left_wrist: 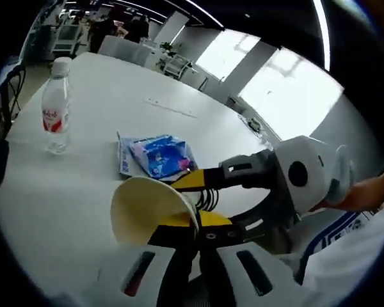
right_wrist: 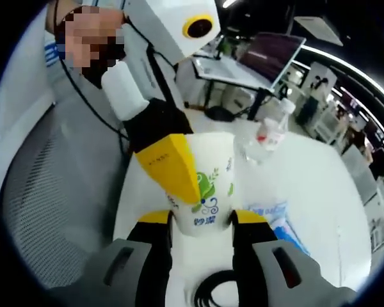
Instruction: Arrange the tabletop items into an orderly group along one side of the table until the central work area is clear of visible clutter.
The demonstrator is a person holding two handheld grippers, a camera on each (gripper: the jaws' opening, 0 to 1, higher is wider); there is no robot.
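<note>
The paper cup (right_wrist: 205,185) is pinched by both tools above the tabletop (left_wrist: 83,192): right tool (right_wrist: 201,220) on its wall, left tool (left_wrist: 179,220) on its rim. Beyond lie a blue wet-wipes pack (left_wrist: 159,155) and a water bottle (left_wrist: 56,105); bare white surface stretches farther.

In the left gripper view, the far wall and base of the cream-white paper cup (left_wrist: 150,208) are hidden behind the left gripper's yellow-tipped jaws. The blue plastic wipes packet (left_wrist: 159,155) has print too small to read, and its near right corner is covered by the right gripper (left_wrist: 201,192). The red label on the clear plastic water bottle (left_wrist: 56,104) is illegible. People at the far end of the room are blurred.

In the right gripper view, the cup's (right_wrist: 208,182) left side is covered by the left gripper's yellow jaw, its base by the right gripper's jaws. The bottle (right_wrist: 265,137) is blurred, and the packet (right_wrist: 278,220) is partly covered by the right jaw.
</note>
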